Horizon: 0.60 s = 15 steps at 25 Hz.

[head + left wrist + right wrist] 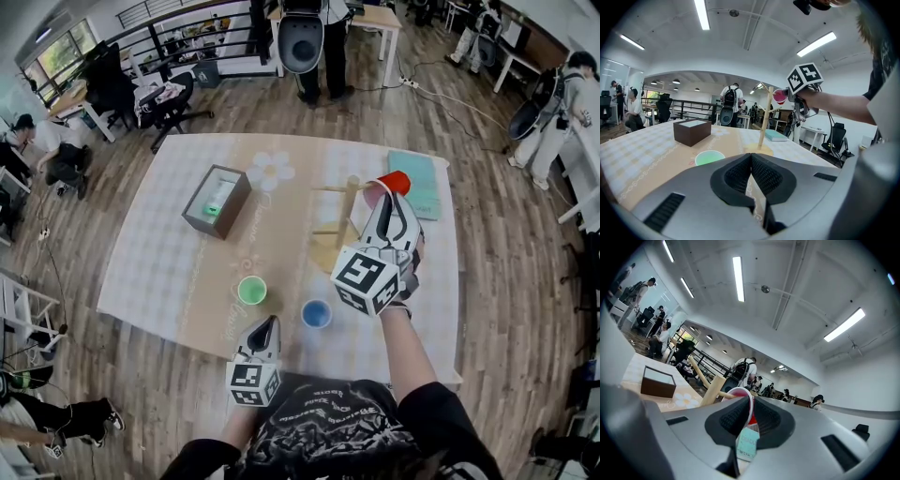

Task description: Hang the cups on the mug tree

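A red cup (396,182) hangs tipped in the air at the top of the wooden mug tree (347,212), gripped by its wall in my right gripper (388,204). In the right gripper view the cup's rim (739,392) sits between the pads of that gripper (749,409), right beside a peg of the tree (710,389). The left gripper view shows the same cup (779,96) against the tree's top (765,117). A green cup (251,290) and a blue cup (316,313) stand upright on the table. My left gripper (270,326) is shut and empty just behind them, near the front edge.
A brown open box (217,201) stands at the table's back left. A teal book (418,184) lies behind the tree at the right. The checked tablecloth (159,267) covers the table. People, chairs and desks stand round the room beyond it.
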Motion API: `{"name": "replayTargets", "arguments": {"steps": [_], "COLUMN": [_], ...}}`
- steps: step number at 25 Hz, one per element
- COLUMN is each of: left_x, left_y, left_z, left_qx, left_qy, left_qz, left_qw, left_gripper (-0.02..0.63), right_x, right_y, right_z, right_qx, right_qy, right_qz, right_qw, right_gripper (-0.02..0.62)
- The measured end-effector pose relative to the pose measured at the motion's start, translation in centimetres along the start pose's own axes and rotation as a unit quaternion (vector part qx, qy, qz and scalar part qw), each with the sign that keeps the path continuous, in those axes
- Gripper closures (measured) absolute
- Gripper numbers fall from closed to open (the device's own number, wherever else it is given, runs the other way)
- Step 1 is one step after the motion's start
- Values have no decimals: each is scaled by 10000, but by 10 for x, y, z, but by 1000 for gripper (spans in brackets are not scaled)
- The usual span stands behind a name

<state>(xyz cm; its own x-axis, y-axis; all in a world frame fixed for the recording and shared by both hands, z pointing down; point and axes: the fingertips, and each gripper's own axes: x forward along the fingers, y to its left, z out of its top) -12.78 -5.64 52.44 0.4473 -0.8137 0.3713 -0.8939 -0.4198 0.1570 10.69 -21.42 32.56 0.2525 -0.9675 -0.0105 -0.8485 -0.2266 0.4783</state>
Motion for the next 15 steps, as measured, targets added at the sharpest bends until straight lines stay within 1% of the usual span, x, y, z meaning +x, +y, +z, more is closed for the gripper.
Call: {"name": "replayTargets", "arguments": {"steps": [15], "left_x": [-3], "left_y": [-4], "left_z": [2], "left_qx": [35], "left_qy": [14], "left_qz": [9], "left_qw": [10000], "left_gripper": [586], "right_x": [-10], "right_y": [15], "right_z": [8], "right_qx": [-73], "right_qy": [-76], "right_qz": [74], "right_qw": [9999], "right_gripper": [549]}}
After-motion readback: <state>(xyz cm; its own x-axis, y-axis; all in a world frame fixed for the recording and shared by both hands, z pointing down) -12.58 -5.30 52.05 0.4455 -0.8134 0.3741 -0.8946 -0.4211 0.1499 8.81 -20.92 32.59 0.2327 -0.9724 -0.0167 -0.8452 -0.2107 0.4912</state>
